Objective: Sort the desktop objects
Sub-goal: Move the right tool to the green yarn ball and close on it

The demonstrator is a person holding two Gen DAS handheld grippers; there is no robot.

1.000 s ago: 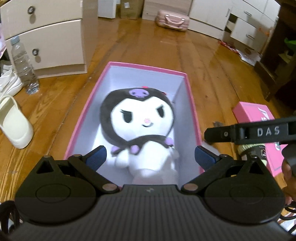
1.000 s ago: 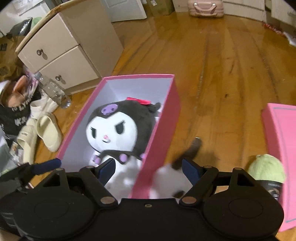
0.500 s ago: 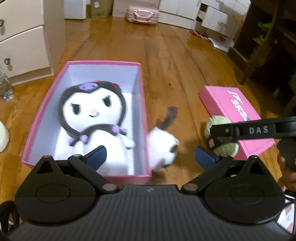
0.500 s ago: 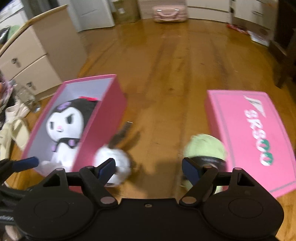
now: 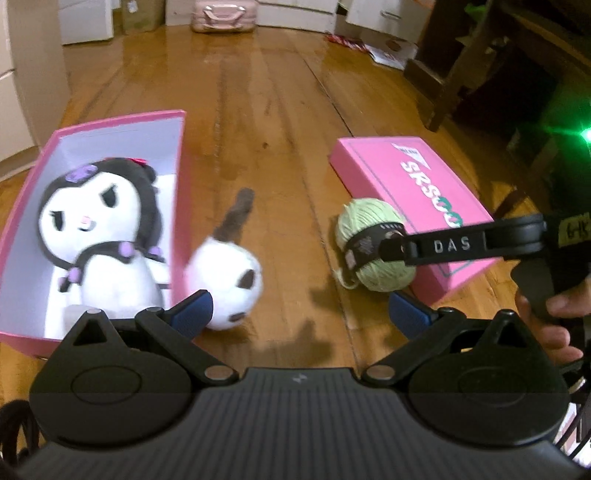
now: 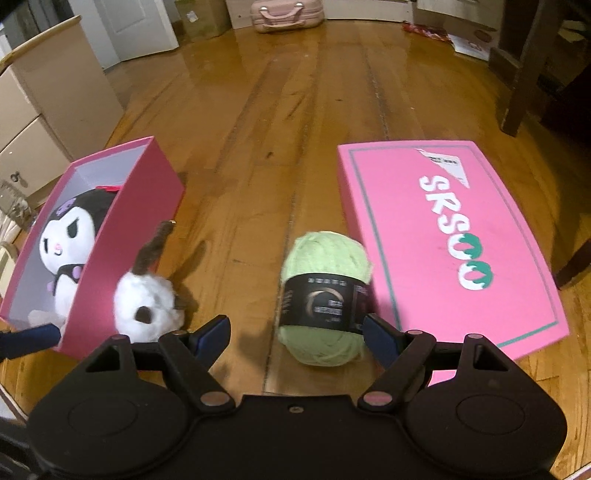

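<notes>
Left claw [image 5: 299, 312] spread wide, empty, above wooden floor [image 5: 280, 110]. Right claw [image 6: 295, 334] also agape, holding nothing, hovering just over green yarn ball [image 6: 325, 295]. Kuromi plush [image 5: 99, 236] lying inside open pink box [image 5: 177, 147]. Small white plush [image 5: 225, 284] on floor, touching box's outer wall. Pink lid [image 6: 443, 236] beside yarn, w/ "SRSOO" print.

A glossy wooden plank floor [image 6: 295, 122] stretches ahead, reflecting overhead light. A beige drawer cabinet [image 6: 44, 122] stands to the left, dark wooden furniture legs [image 6: 524, 74] to the right. Far ahead, a pink suitcase [image 6: 288, 14] sits beside white cabinets [image 5: 306, 14].
</notes>
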